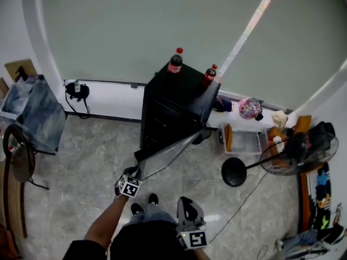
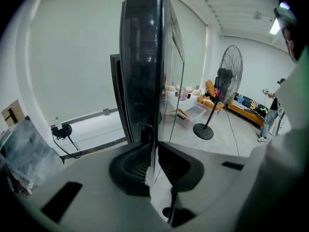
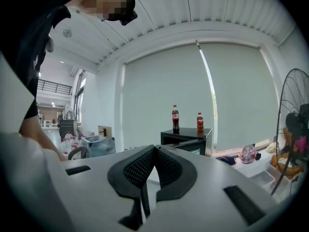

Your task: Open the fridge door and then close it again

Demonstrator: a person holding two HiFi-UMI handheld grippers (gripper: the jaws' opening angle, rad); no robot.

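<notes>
Two cola bottles (image 1: 175, 61) stand atop the fridge (image 1: 179, 99) at centre. Its door (image 1: 168, 155) hangs open toward lower left, its edge pinched by the left gripper (image 1: 132, 173). The right gripper (image 1: 186, 202) is closed and empty, bottom centre, over the tiled floor (image 1: 92, 156).

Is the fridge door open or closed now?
Open. The door stands swung out from the fridge, its edge pinched in the left gripper.
</notes>
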